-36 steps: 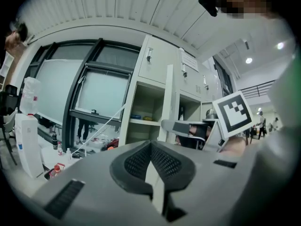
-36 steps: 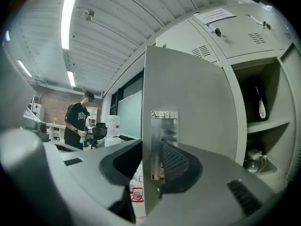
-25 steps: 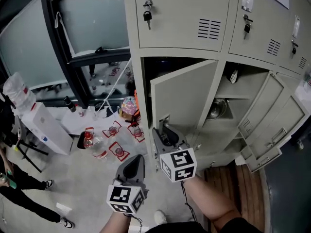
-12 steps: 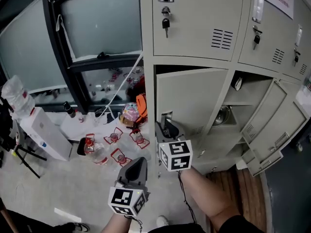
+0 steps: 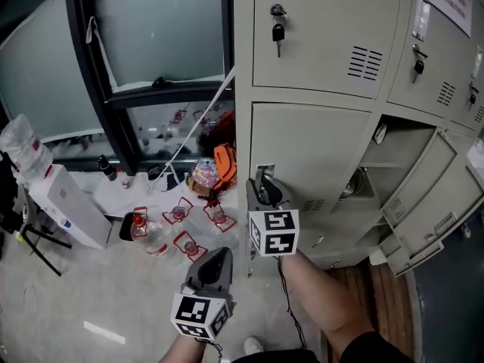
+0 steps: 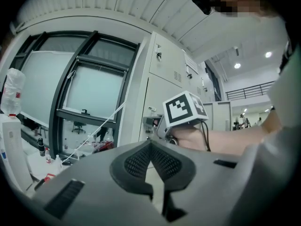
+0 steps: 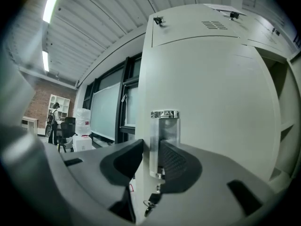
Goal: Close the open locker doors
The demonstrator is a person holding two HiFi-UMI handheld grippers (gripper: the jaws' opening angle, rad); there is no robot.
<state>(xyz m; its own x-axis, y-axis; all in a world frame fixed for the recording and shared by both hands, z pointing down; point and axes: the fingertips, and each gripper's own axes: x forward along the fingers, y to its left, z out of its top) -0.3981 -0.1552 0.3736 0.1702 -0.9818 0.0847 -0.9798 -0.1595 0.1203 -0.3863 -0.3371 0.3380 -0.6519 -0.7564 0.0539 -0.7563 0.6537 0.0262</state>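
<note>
The pale grey locker door [image 5: 318, 150] in the middle row stands almost flush with the cabinet front. Its chrome handle [image 7: 164, 126] sits between the pads of my right gripper [image 7: 151, 146], which is shut on it at the door's left edge; in the head view that gripper [image 5: 262, 181] is level against the door. A key [image 7: 151, 200] hangs under the handle. Further right, two more locker doors [image 5: 423, 176] [image 5: 435, 233] hang open. My left gripper [image 5: 216, 257] is shut and empty, lower and to the left, apart from the lockers; its pads meet tip to tip [image 6: 150, 144].
An open compartment [image 5: 370, 203] right of the held door holds a metal bowl [image 5: 352, 185]. Bottles and red wire racks [image 5: 181, 221] lie on the floor left of the lockers, with a white box [image 5: 68, 203] and a black window frame [image 5: 98, 89] behind.
The held door has swung from half open to nearly closed against the cabinet, with my right gripper moving along with its handle. My left gripper stayed shut, low beside it.
</note>
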